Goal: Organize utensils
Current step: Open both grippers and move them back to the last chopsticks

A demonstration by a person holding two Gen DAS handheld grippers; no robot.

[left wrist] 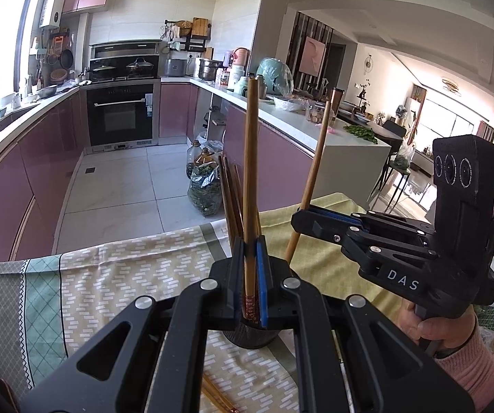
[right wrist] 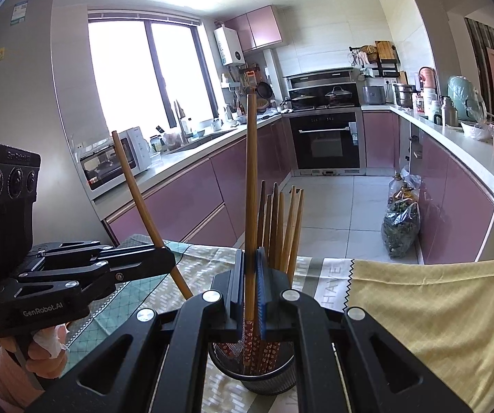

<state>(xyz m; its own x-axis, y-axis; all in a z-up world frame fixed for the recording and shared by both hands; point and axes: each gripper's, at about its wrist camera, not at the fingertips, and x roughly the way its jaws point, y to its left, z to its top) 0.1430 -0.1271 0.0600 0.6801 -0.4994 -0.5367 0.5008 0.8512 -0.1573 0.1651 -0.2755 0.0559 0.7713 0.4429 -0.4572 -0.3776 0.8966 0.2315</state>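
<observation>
Both grippers clamped, left gripper (left wrist: 251, 241) and right gripper (right wrist: 251, 258) each holding a chopstick (left wrist: 251, 158) above the mesh holder (right wrist: 267, 375).

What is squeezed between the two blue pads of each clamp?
A single wooden chopstick in each: the left gripper holds one chopstick, the right gripper another chopstick, both above the mesh holder, per each wrist view.

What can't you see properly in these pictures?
- Left wrist view: the cup is mostly hidden behind the left claw.
- Left wrist view: loose chopsticks on the cloth are cut off by the bottom edge.
- Right wrist view: the cup's base sits behind the right claw.
</observation>
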